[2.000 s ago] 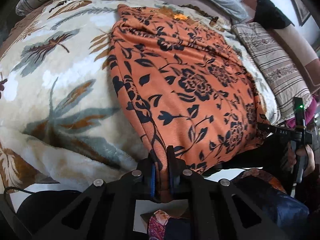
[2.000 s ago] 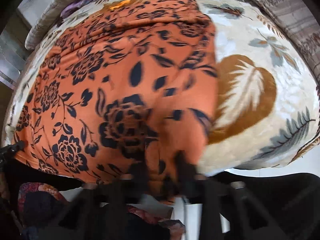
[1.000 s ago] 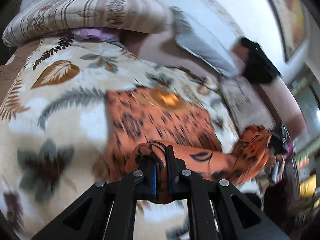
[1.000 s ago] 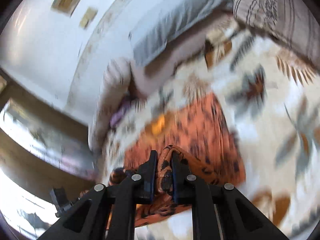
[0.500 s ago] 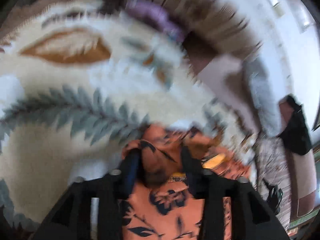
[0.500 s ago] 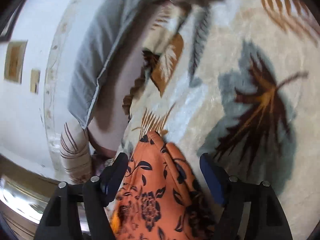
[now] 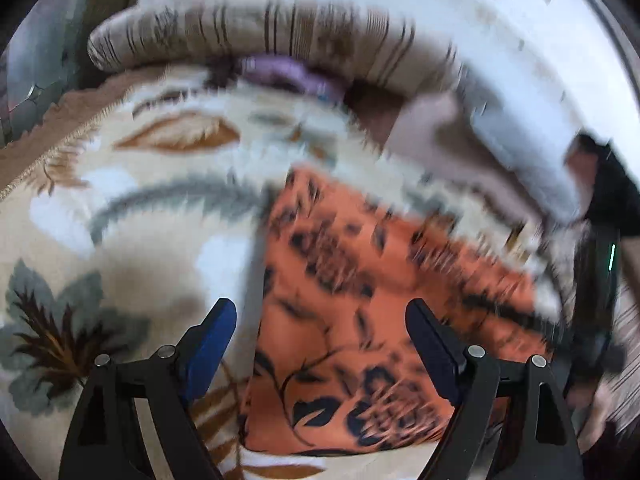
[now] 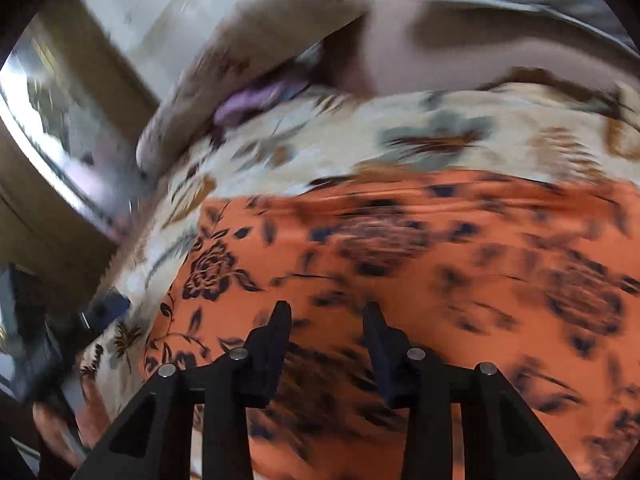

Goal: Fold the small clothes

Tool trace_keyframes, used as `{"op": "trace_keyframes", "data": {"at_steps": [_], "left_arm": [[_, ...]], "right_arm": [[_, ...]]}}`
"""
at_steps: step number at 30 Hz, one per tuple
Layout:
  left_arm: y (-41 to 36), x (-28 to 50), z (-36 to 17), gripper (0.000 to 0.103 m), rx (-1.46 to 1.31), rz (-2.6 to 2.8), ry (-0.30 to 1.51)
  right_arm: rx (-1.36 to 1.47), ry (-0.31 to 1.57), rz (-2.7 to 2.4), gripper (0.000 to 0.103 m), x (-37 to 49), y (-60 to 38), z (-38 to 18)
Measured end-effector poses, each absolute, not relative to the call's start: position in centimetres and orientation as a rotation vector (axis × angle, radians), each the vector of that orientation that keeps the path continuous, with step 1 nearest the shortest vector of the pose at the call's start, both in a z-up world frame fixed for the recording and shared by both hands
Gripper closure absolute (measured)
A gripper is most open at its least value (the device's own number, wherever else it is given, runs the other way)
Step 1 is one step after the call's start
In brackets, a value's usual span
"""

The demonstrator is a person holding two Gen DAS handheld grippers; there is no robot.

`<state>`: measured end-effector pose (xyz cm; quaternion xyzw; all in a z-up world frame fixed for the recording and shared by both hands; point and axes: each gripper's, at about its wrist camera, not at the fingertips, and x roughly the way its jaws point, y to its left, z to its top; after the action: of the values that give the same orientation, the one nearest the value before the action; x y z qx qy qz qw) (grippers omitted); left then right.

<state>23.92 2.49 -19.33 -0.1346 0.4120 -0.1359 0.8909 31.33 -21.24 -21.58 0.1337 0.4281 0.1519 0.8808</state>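
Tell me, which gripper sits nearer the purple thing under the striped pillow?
Probably the left gripper, open at the orange cloth's side nearer the purple thing. The right gripper, also open, hangs over the cloth's middle.

bed | cream leaf-print blanket covers it | orange floral garment lies flat on blanket | striped pillow and purple cloth at far edge
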Motion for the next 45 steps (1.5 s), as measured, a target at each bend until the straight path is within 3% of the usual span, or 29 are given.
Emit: {"op": "trace_keyframes", "data": {"at_steps": [6,11,20,28,30,34,39,42,45], "left_arm": [[2.8,25.9,-22.3,0.015,-0.157,-0.224,0.950],[3.8,26.6,-22.1,0.014,-0.192,-0.231,0.942],[1.8,24.9,-19.5,0.014,-0.126,-0.250,0.871],[-1.3,24.6,-22.5,0.013,0.043,-0.230,0.984],[-0.8,24.6,-22.8,0.012,0.010,-0.232,0.976],[0.0,23.9,-21.9,0.012,0.005,-0.211,0.959],[0.6,22.5,-21.1,0.012,0.003,-0.232,0.926],[-0.1,23.1,-22.8,0.011,0.050,-0.221,0.987],[0.5,23.5,-22.9,0.008,0.012,-0.238,1.008]], "right_arm": [[0.267,1.011,0.193,0.064,41.1,-17.3,-24.7],[0.355,0.936,0.148,0.065,43.4,-19.5,-23.6],[0.327,0.849,-0.043,0.063,30.4,-31.2,-19.5],[0.410,0.989,-0.201,0.062,19.2,-38.7,-24.3],[0.434,1.015,-0.189,0.062,17.9,-39.1,-26.4],[0.391,1.006,-0.197,0.062,16.3,-38.0,-25.3],[0.453,0.865,-0.221,0.061,15.3,-39.0,-23.4],[0.557,0.999,-0.212,0.055,16.6,-40.6,-27.1],[0.539,0.949,-0.186,0.054,16.0,-40.4,-26.6]]}}
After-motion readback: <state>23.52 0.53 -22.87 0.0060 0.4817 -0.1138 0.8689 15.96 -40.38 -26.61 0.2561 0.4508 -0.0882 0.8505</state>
